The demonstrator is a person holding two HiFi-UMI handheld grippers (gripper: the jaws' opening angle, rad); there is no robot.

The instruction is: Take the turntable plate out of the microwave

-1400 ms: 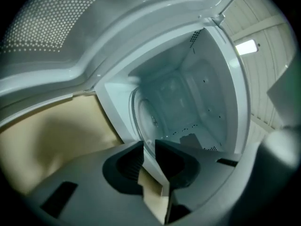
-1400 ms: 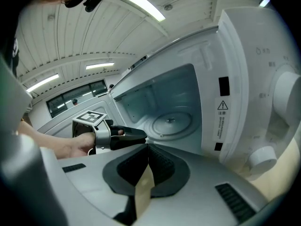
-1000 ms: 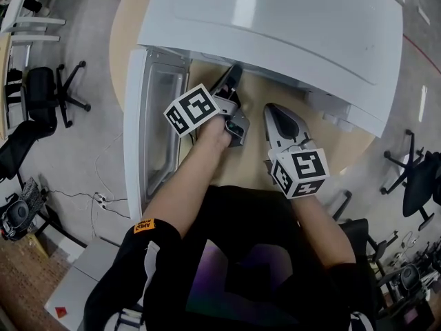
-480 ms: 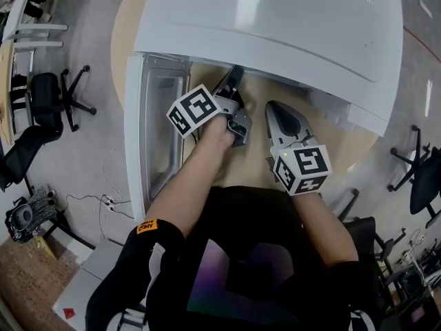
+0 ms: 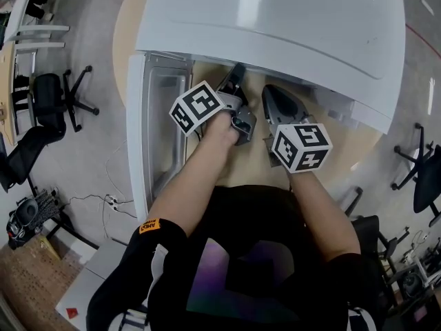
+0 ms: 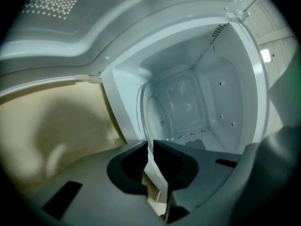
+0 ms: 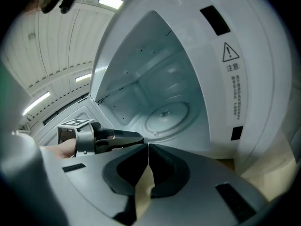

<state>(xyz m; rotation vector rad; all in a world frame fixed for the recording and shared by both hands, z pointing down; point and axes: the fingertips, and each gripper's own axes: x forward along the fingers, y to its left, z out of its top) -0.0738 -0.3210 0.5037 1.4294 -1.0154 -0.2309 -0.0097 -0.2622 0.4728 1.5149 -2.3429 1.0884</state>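
The white microwave (image 5: pixel 275 26) stands on a round wooden table (image 5: pixel 120 40) with its door (image 5: pixel 155 129) swung open to the left. The glass turntable plate (image 7: pixel 165 116) lies on the cavity floor. My left gripper (image 5: pixel 238 73) reaches into the cavity. Its jaws have just been closing, and in the left gripper view the left gripper (image 6: pixel 151 147) shows only a narrow slit, with the plate (image 6: pixel 151 114) rim running into it. My right gripper (image 7: pixel 148 149) hangs in front of the opening, its jaws shut with nothing between them, beside the left gripper (image 7: pixel 134 138).
A warning label (image 7: pixel 233 86) marks the microwave's front panel at the right of the opening. Office chairs stand on the floor at left (image 5: pixel 55 95) and right (image 5: pixel 420 178). Cables (image 5: pixel 103 198) lie below the door.
My right gripper has moved forward and a little left toward the microwave opening, rolling as it went. The left gripper has kept its place inside the cavity.
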